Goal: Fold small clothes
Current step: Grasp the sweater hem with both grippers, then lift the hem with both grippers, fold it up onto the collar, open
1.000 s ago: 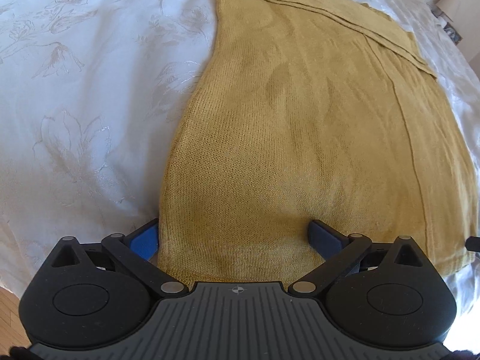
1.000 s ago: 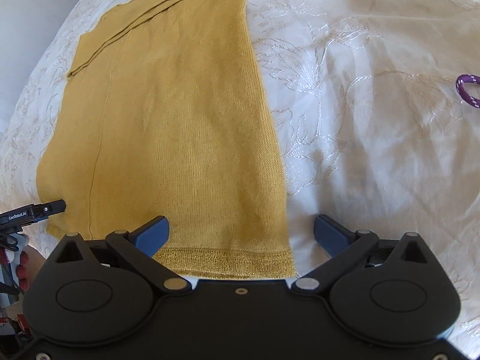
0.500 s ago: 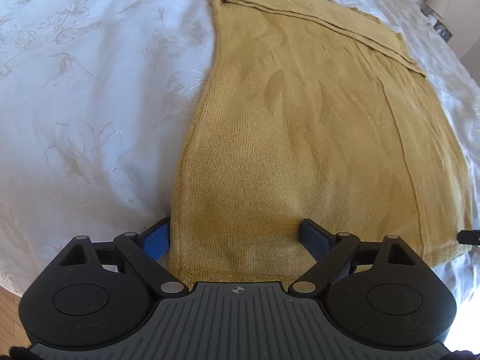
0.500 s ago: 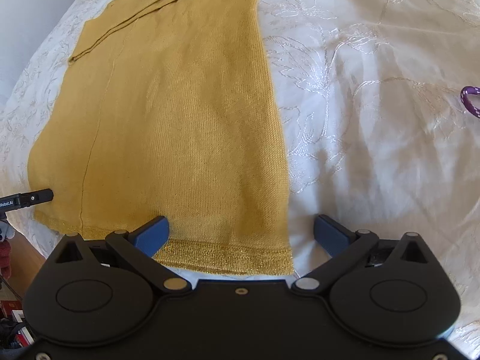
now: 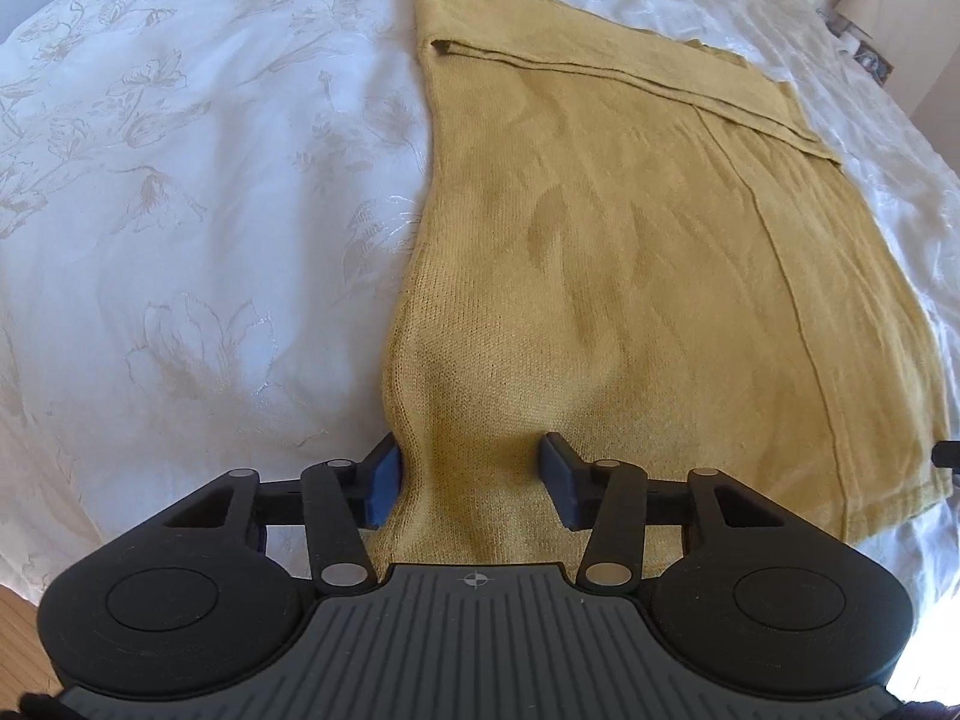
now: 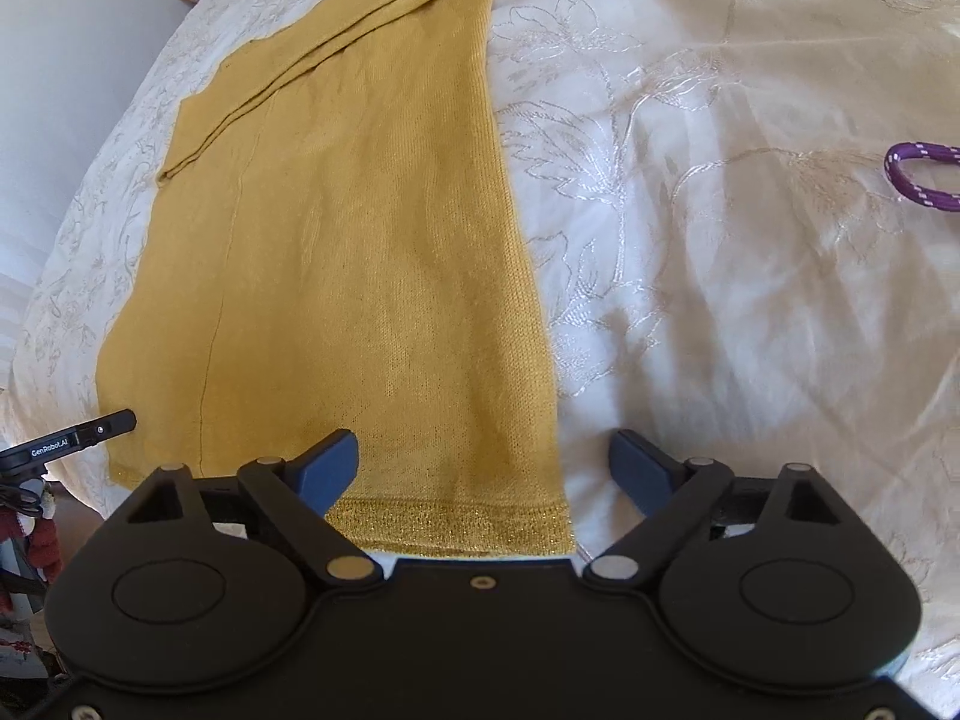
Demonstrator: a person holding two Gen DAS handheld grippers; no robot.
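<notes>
A mustard-yellow knit garment point(image 5: 612, 252) lies flat on a white embroidered bedspread point(image 5: 180, 210), with a folded band across its far end. My left gripper point(image 5: 468, 480) is partly closed around the garment's near left hem corner; cloth bunches between its blue pads, with a gap still showing. My right gripper point(image 6: 483, 468) is open over the near right hem corner, where a glittery hem band point(image 6: 456, 531) lies between the fingers. The garment also shows in the right wrist view point(image 6: 336, 252). The tip of the left gripper point(image 6: 78, 441) appears at the left there.
A purple cord loop point(image 6: 924, 171) lies on the bedspread point(image 6: 750, 240) at the right. The bed edge and wooden floor point(image 5: 12, 600) are close at the lower left. Bedside items point(image 5: 858, 30) stand at the far right, beyond the bed.
My left gripper's jaws have narrowed around the left hem corner and the cloth has bunched between them. Both grippers have shifted slightly towards the hem; the right one stays open.
</notes>
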